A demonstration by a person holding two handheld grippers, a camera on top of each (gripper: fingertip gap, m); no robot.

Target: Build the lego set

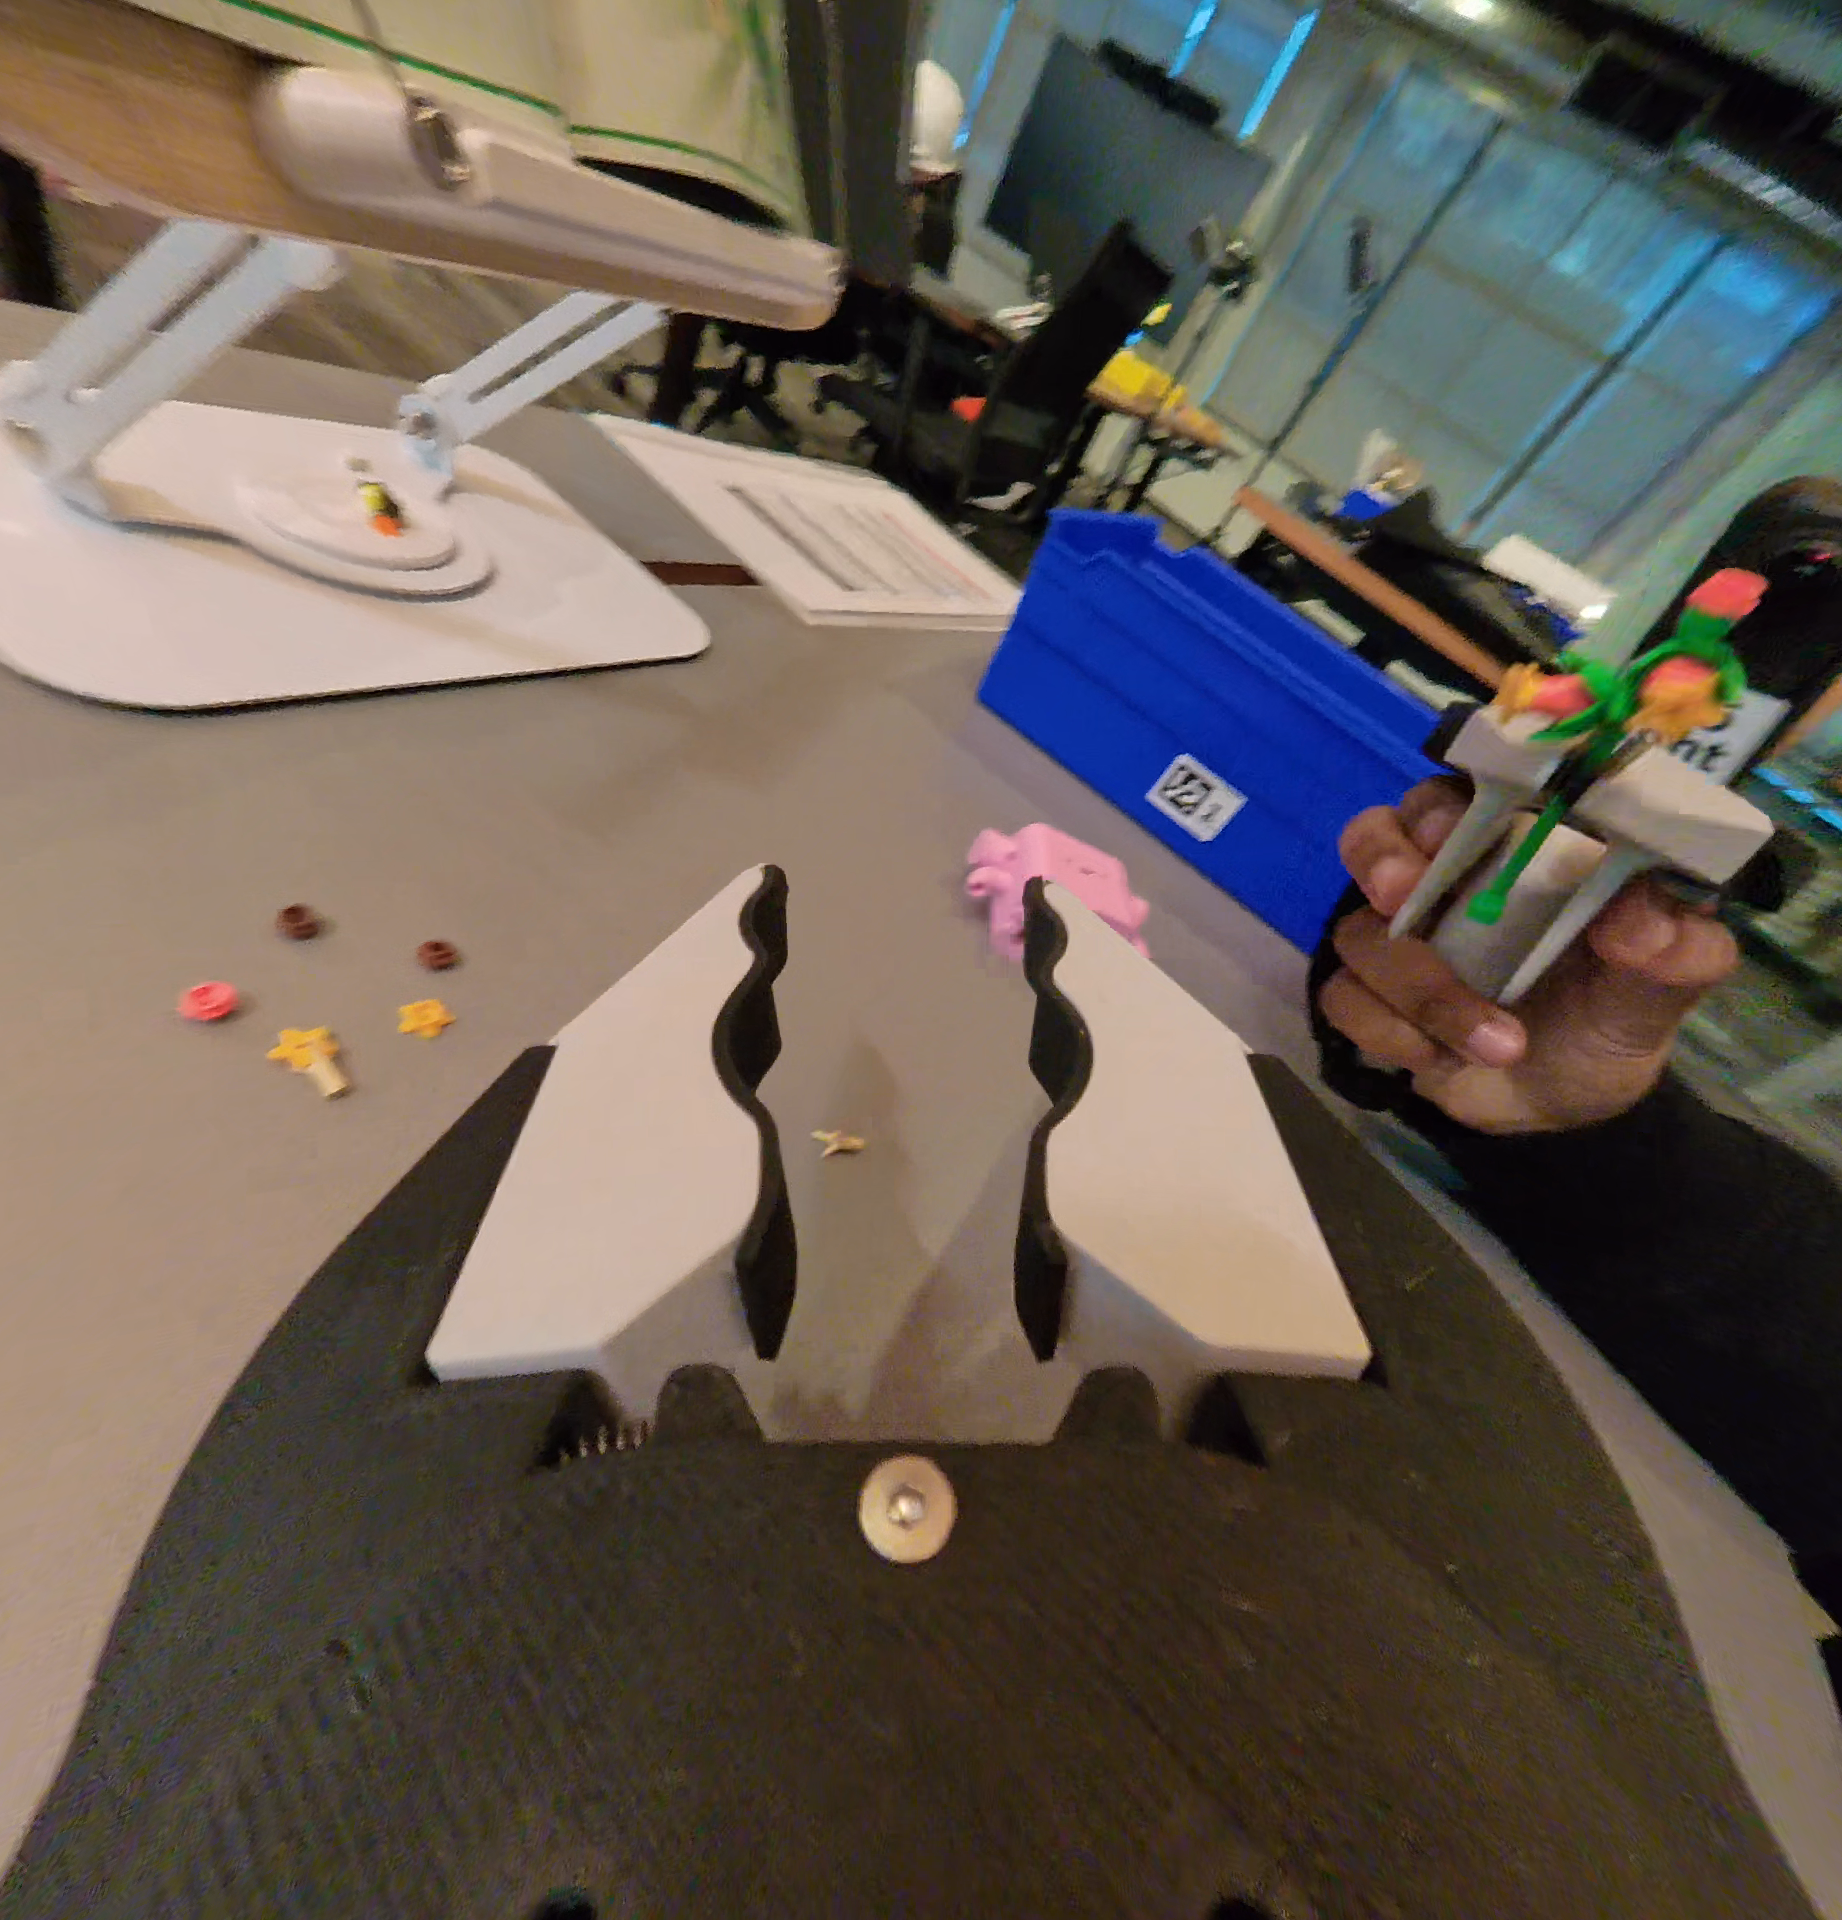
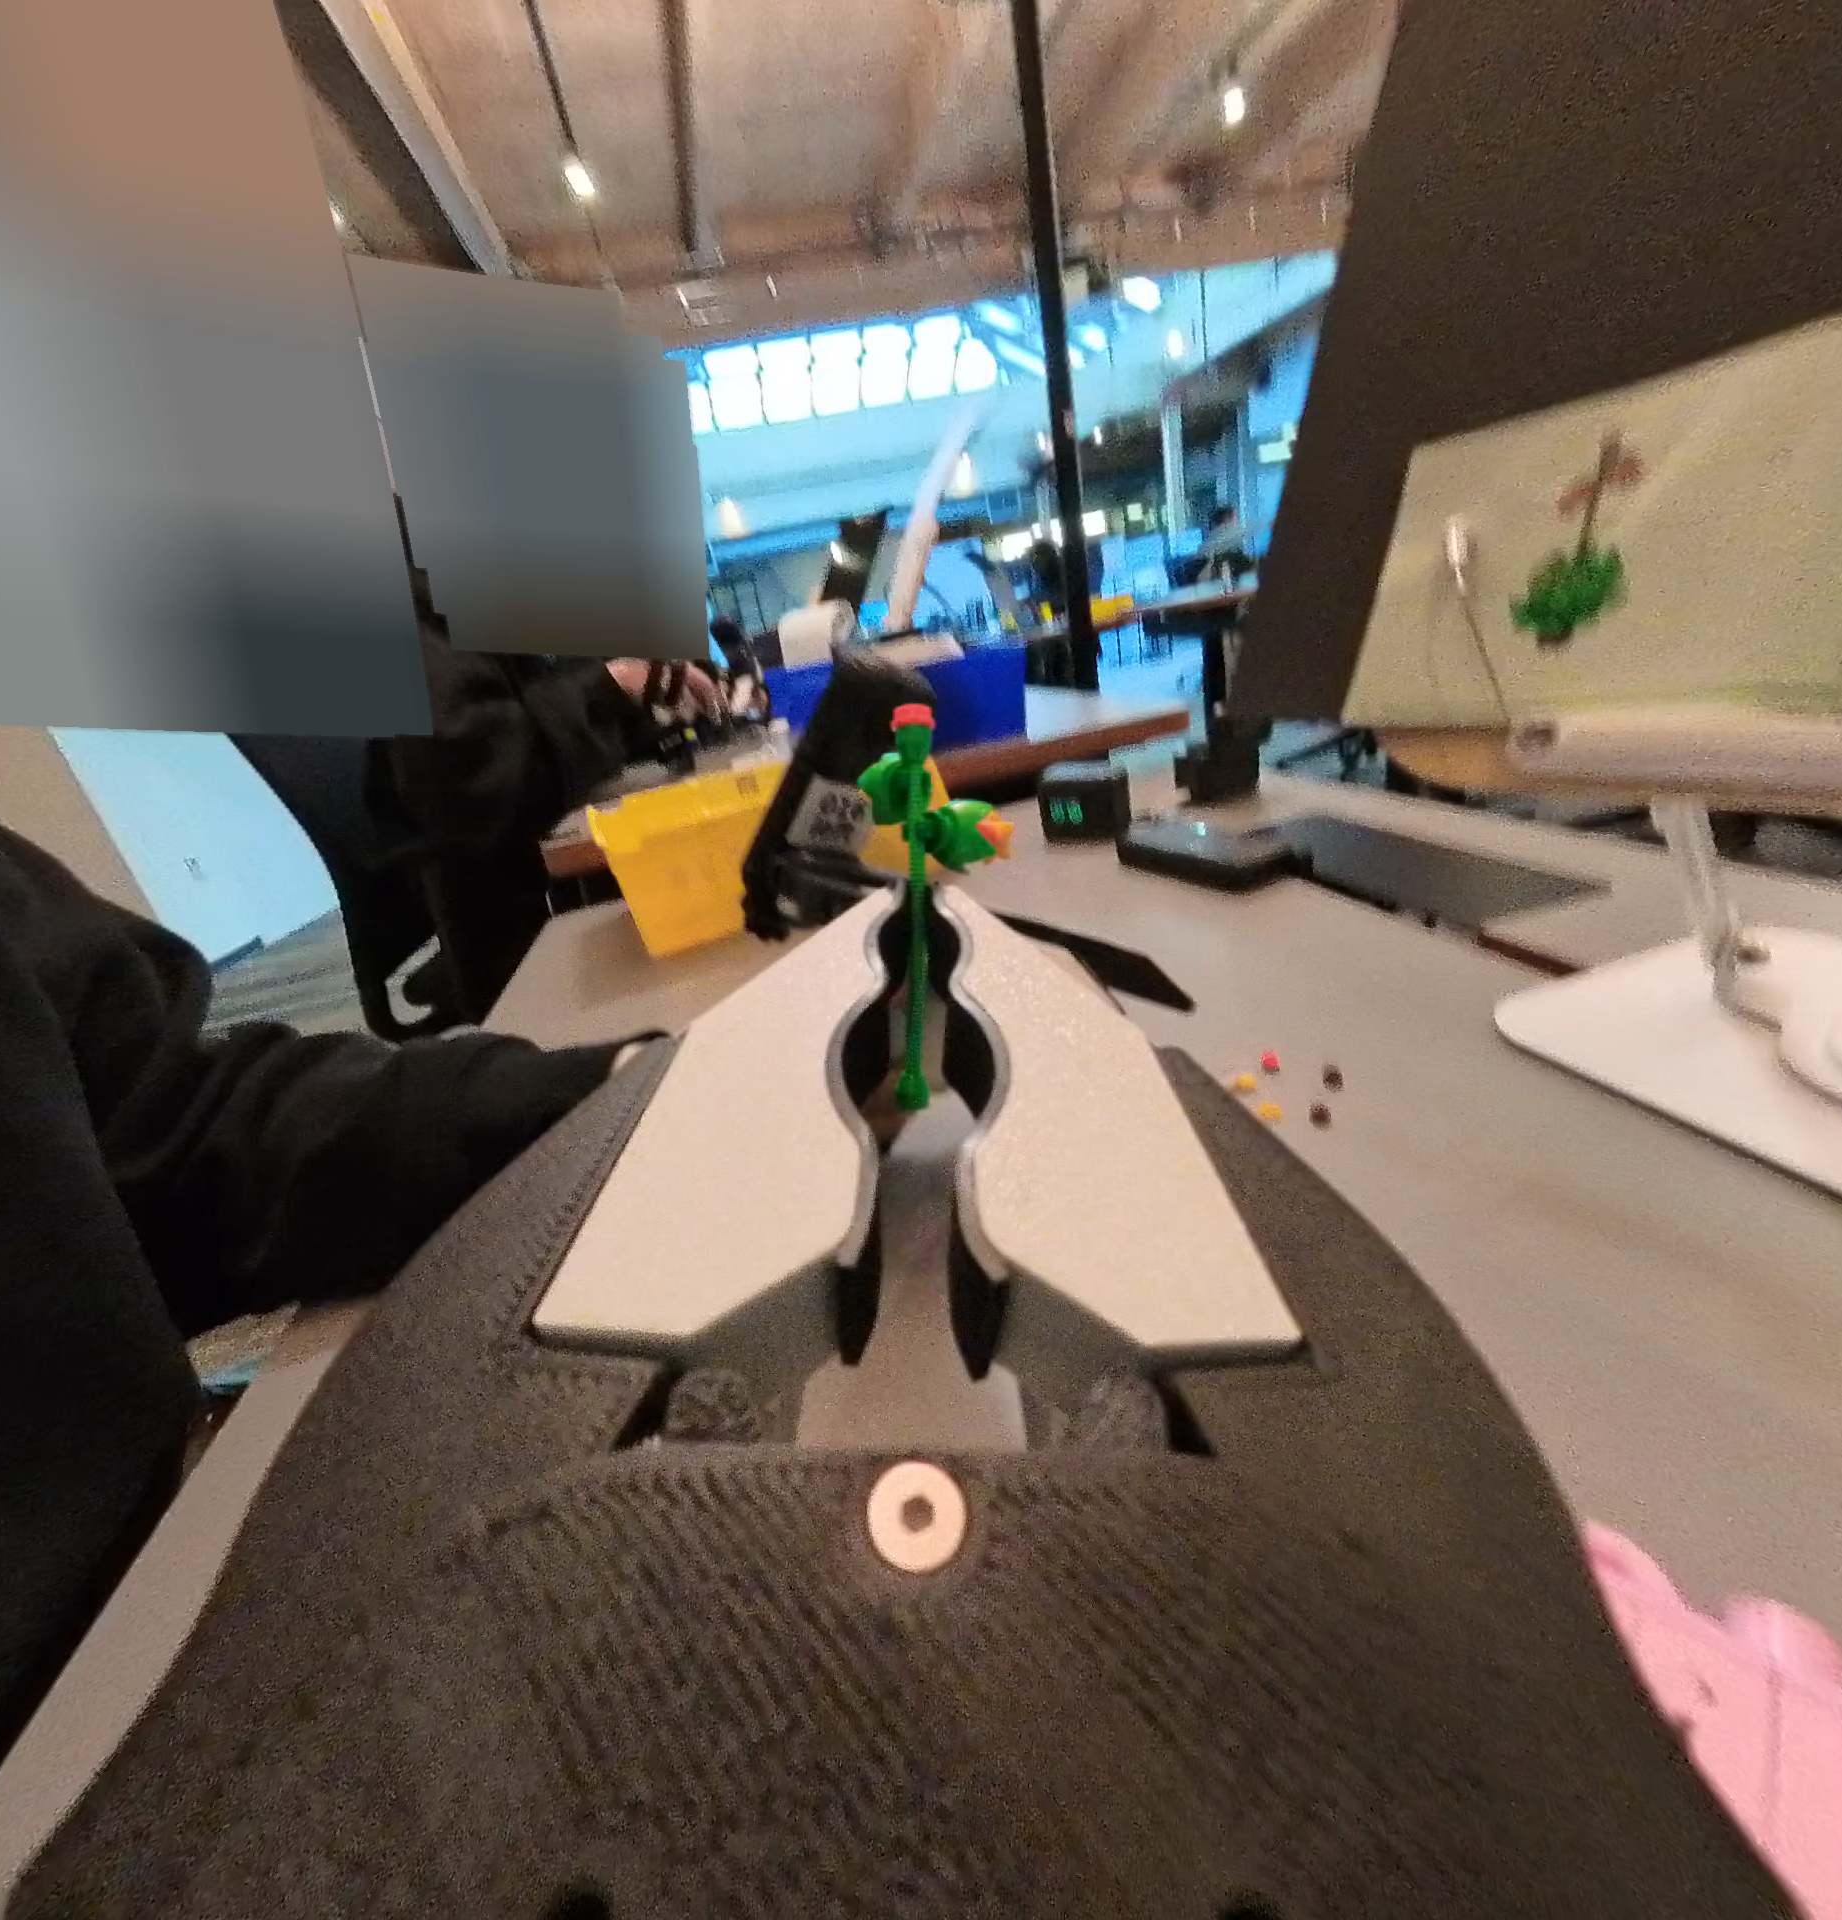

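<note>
My left gripper [image 1: 901, 894] is open and empty, low over the grey table [image 1: 273, 1195]. A tiny tan piece [image 1: 839, 1143] lies on the table between its fingers. A pink lego piece [image 1: 1052, 883] lies just past its right fingertip. My right gripper [image 2: 915, 904] is shut on a green lego flower stem [image 2: 915, 977] with red and orange buds [image 2: 912, 717], held upright in the air. It also shows at the right of the left wrist view [image 1: 1592, 779], held by a hand [image 1: 1499, 987]. Loose pieces lie at the left: a red stud [image 1: 208, 1003], brown studs [image 1: 299, 922], yellow flowers [image 1: 425, 1017].
A white stand [image 1: 273, 582] holding an instruction booklet [image 2: 1623, 582] sits at the table's far left. A blue bin [image 1: 1208, 727] stands at the far right, a paper sheet [image 1: 823, 530] behind it. A person in black sleeves [image 2: 169, 1143] and a yellow bin [image 2: 678, 862] show in the right wrist view. My right tips are about 25 cm from the red stud [image 1: 208, 1003], my left tips only 12 cm.
</note>
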